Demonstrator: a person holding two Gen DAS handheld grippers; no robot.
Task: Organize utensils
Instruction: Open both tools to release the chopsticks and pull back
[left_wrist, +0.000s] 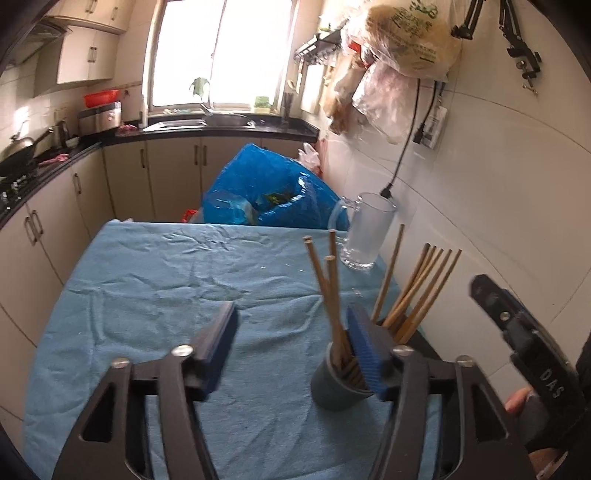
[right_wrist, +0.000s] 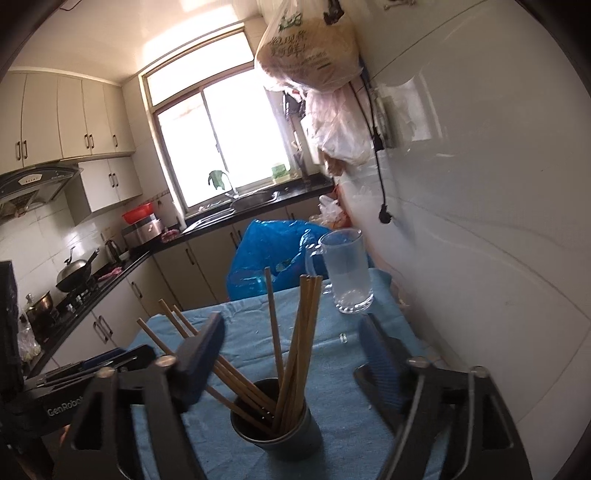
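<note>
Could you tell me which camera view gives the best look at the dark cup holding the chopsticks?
The right wrist view: the dark cup sits centred between the open tongs, its mouth and the chopsticks inside unobstructed. In the left wrist view the same cup is off to the right, partly hidden behind one blue pad.

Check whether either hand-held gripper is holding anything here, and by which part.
Nothing is held. The left hand-held gripper and right hand-held gripper are both open; the chopsticks stand in the dark cup.
</note>
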